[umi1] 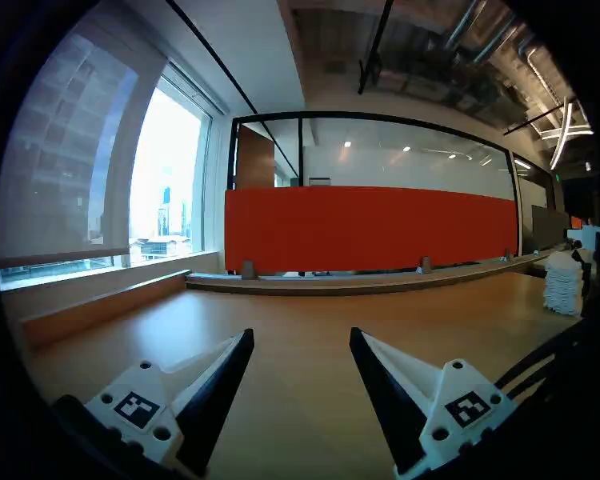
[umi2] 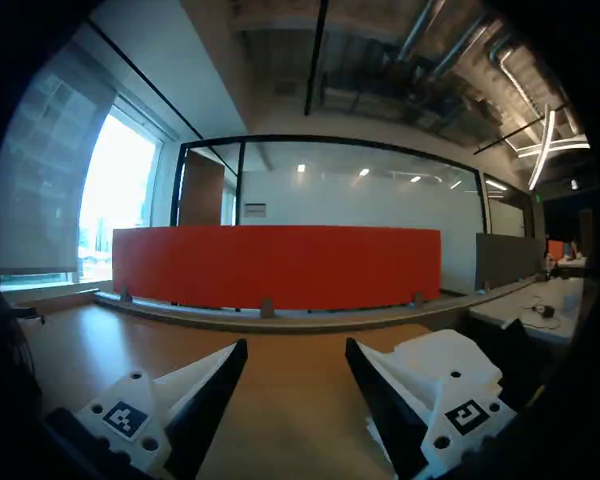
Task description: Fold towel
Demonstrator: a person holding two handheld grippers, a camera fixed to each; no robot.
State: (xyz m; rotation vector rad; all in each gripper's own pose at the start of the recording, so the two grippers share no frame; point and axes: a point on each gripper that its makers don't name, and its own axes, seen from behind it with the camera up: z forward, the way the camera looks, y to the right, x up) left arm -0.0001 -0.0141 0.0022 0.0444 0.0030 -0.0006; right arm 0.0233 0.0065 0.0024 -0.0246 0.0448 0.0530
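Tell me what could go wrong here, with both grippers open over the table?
Two likely snags. The stack of white towels sits far off to the side, so grabbing the top one might lift several or tip the stack. The right gripper hangs open close beside a white folded pile, and could nudge it askew.

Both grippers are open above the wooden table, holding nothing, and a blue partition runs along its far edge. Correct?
Not quite: the partition is orange-red, not blue, as the left gripper view shows. The rest holds: the left gripper and the right gripper are open above the wooden table, holding nothing.
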